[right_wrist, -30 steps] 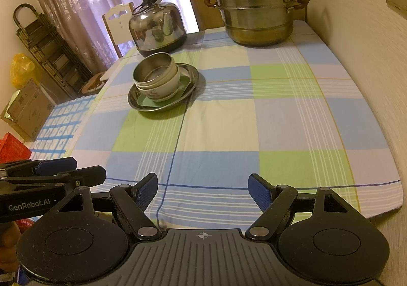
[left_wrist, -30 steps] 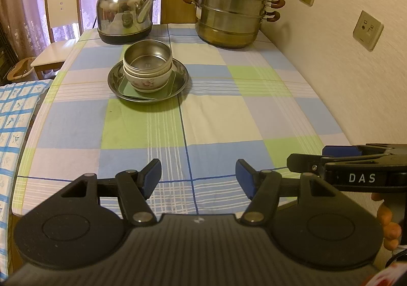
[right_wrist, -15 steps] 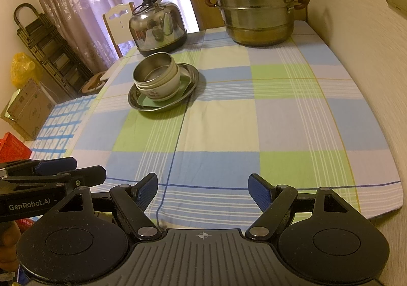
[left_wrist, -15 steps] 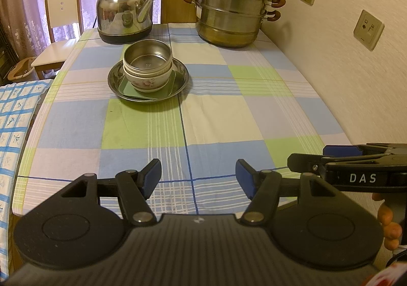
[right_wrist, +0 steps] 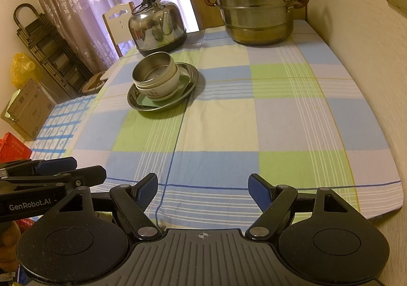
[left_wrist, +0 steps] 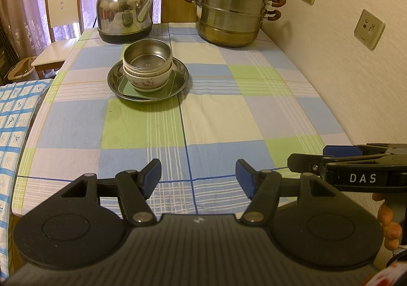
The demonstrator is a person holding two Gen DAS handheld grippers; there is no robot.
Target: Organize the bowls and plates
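Note:
A steel bowl [left_wrist: 147, 58] sits nested in a white flowered bowl [left_wrist: 148, 81]. Both rest on a small green plate [left_wrist: 127, 87] inside a round steel plate [left_wrist: 180, 79] on the checked tablecloth, toward the far left. The same stack appears in the right wrist view: steel bowl [right_wrist: 152, 70], flowered bowl [right_wrist: 165, 84], steel plate [right_wrist: 189, 79]. My left gripper [left_wrist: 198, 177] hangs open over the near table edge with nothing between its blue pads. My right gripper [right_wrist: 203, 191] is open too, empty, beside it on the right. Both are well short of the stack.
A steel kettle [left_wrist: 124, 17] and a stacked steamer pot [left_wrist: 231, 11] stand at the table's far end. A wall with sockets [left_wrist: 368, 28] runs along the right. A white chair [left_wrist: 58, 31] and a blue-patterned cloth [left_wrist: 12, 120] lie left of the table.

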